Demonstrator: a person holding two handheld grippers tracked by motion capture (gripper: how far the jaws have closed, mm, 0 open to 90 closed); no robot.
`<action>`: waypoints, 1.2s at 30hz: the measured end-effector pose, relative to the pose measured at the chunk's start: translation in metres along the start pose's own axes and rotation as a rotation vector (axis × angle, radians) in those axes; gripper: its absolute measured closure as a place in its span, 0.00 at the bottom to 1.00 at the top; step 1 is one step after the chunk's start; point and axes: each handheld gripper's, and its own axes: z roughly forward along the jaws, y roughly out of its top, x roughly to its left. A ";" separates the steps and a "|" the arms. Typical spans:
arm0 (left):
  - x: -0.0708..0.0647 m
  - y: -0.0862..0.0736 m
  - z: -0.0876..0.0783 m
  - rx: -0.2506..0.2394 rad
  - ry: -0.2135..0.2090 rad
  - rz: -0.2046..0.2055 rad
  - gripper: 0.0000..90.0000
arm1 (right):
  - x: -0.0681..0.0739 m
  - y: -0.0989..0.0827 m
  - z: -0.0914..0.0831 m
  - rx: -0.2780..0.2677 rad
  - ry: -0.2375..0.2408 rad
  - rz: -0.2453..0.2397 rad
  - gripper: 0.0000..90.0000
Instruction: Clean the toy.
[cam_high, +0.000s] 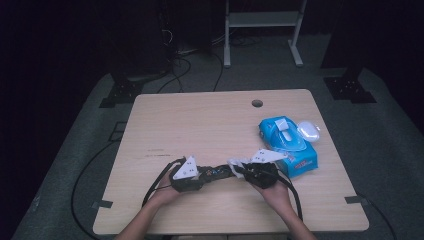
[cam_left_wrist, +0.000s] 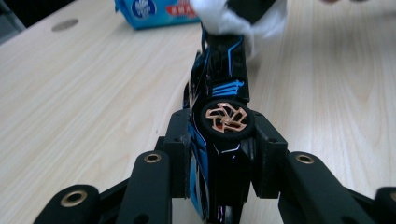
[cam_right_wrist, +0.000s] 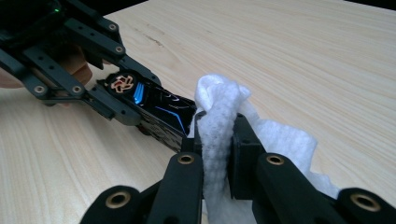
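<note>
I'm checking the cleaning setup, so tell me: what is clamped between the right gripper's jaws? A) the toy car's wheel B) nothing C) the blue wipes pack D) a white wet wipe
D: in the right gripper view, the right gripper is shut on a white wipe bunched between its pads, pressed to the end of the black-and-blue toy car that the left gripper clamps.

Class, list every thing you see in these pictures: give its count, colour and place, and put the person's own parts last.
toy car: one, black with blue stripes and copper wheels, above the table's near middle, clamped on its side
wipe: one, white, at the car's far end
wipes pack: one, blue, table's right side
mouse: one, white, right of the pack's far end
table: one, light wood, centre
frame: one, white, floor behind table
left hand-held gripper: one, black, shut on car
right hand-held gripper: one, black, shut on wipe
hands: two, near edge
</note>
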 end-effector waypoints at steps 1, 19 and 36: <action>0.000 -0.002 0.000 0.005 -0.001 0.000 0.72 | 0.001 0.000 0.001 0.000 0.003 -0.003 0.93; 0.005 -0.006 0.001 0.009 -0.021 -0.039 0.72 | 0.019 0.028 0.017 0.074 -0.002 -0.138 0.92; 0.004 -0.006 0.021 0.138 -0.022 -0.029 0.71 | 0.013 0.020 0.018 0.062 -0.004 -0.104 0.93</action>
